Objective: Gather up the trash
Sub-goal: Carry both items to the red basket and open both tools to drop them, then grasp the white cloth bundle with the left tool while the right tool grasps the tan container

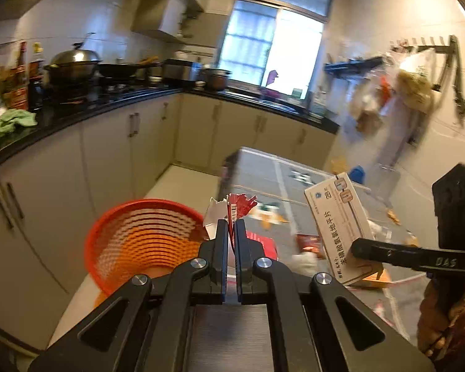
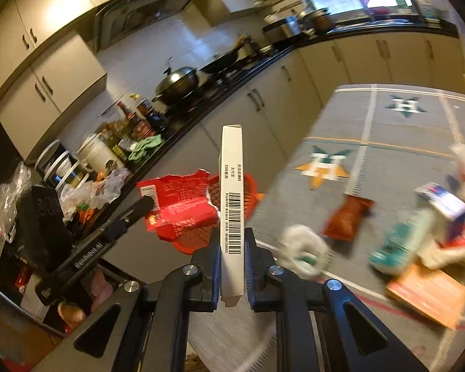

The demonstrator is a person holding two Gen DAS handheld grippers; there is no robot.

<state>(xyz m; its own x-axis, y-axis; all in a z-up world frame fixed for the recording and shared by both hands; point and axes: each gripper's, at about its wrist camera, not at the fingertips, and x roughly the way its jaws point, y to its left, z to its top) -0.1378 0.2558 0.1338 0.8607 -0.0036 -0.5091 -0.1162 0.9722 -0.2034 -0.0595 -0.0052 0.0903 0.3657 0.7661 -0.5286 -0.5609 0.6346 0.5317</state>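
Observation:
In the left wrist view my left gripper (image 1: 231,226) is shut on a torn red wrapper (image 1: 240,206) with a barcode strip. It hangs above and just right of a red mesh basket (image 1: 145,241). My right gripper (image 1: 356,246) comes in from the right, shut on a white medicine box (image 1: 338,217). In the right wrist view the right gripper (image 2: 232,232) clamps that white box (image 2: 232,186) upright by its narrow sides. Beyond the box, the left gripper (image 2: 148,201) holds the red wrapper (image 2: 179,207) in front of the basket (image 2: 248,192).
More litter lies on the grey patterned mat (image 2: 387,124): a brown sachet (image 2: 347,217), crumpled white paper (image 2: 303,251), a teal packet (image 2: 396,245), a blue-and-white box (image 2: 446,207) and orange cardboard (image 2: 427,291). A black-topped counter (image 1: 77,117) with cabinets runs behind the basket.

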